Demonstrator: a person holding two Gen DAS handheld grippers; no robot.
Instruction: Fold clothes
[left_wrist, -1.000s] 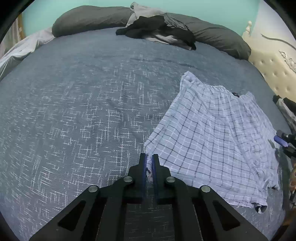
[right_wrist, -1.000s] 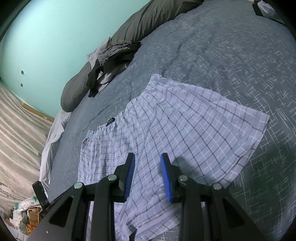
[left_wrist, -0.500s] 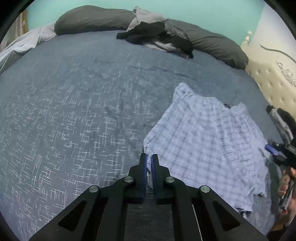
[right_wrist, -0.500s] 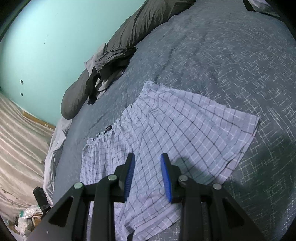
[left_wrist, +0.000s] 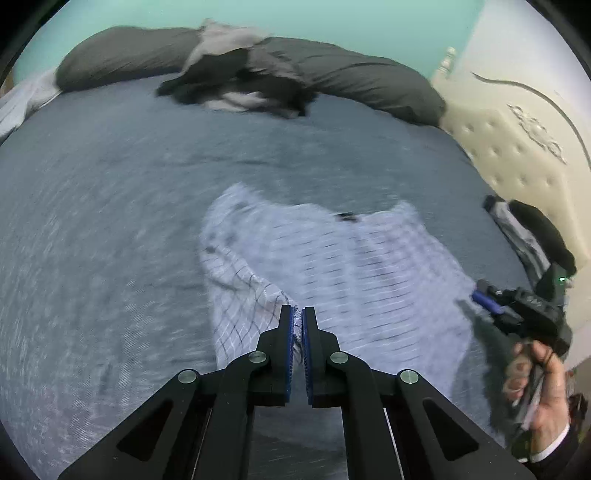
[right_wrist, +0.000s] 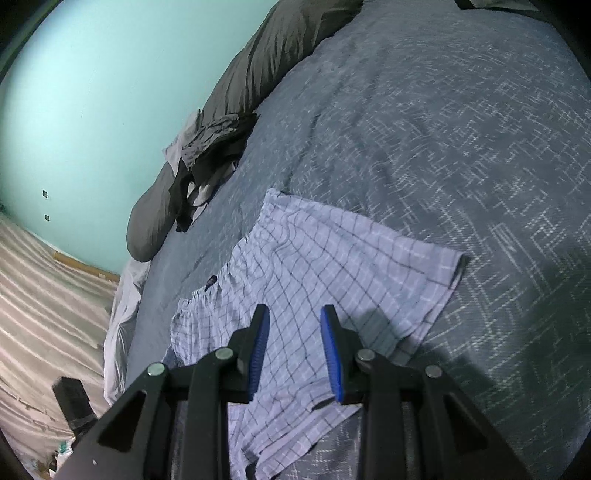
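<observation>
Checked shorts (left_wrist: 362, 266) flat on the bed (left_wrist: 110, 192), one hem corner lifted and pinched tight in the left gripper (left_wrist: 297, 325). Best to carry that corner straight across, edge to edge, no tugging. Right gripper (right_wrist: 294, 347) above the cloth, jaws apart, gripping nothing. Thin, floppy cotton; textured grey cover.
</observation>
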